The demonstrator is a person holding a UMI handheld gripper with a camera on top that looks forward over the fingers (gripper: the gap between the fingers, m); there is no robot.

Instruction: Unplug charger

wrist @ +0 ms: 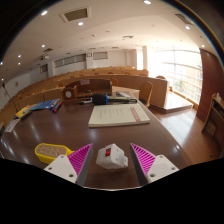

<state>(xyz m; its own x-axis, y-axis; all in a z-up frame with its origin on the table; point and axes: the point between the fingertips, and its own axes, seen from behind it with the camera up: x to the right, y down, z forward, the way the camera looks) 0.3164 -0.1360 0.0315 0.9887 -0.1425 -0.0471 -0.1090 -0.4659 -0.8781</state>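
A small white charger (112,156) with a red mark on its face sits between my gripper's (111,152) two pink pads. The fingers are partly closed and both pads press on its sides, so the gripper is shut on it. The charger is slightly tilted and hangs just over the dark brown table (70,125). No cable or socket shows near it.
A yellow object (50,152) lies on the table to the left of the fingers. Beyond them lies an open white book (118,114), with a blue item (45,104) and dark boxes (95,90) farther back. Rows of wooden desks and bright windows fill the room behind.
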